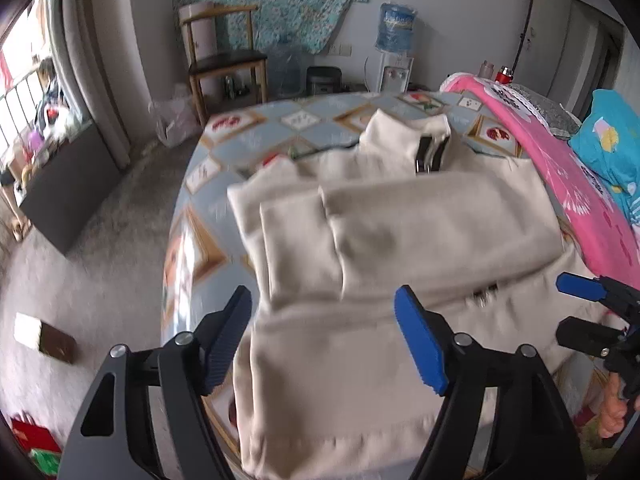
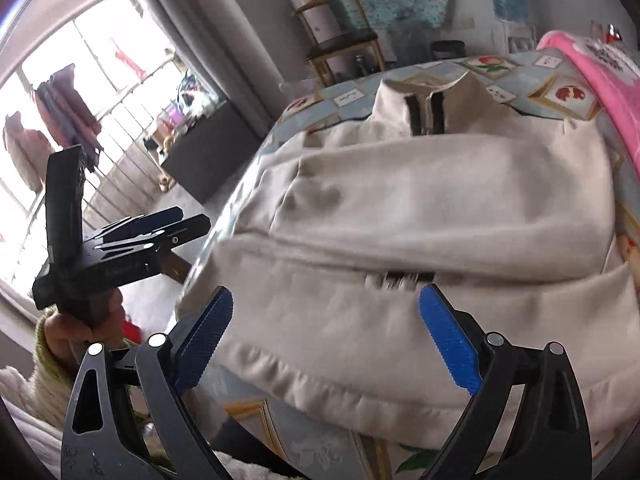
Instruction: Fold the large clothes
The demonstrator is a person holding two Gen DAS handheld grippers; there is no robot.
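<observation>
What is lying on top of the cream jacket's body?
Both sleeves lie folded across the cream jacket, covering its chest and most of the zipper. The collar stays uncovered.

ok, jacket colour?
Cream jacket with a dark zip strip at the collar; clearest in the right wrist view.

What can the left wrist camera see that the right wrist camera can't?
Only the left wrist view shows the blue pillow, the brown box on the floor and the red things in the bottom corner.

Only the right wrist view shows the clothes hanging by the window and the hand holding the left gripper.

Both show the cream jacket folded on the patterned bed cover, the wooden chair, the pink blanket, and open fingers with nothing between them.
</observation>
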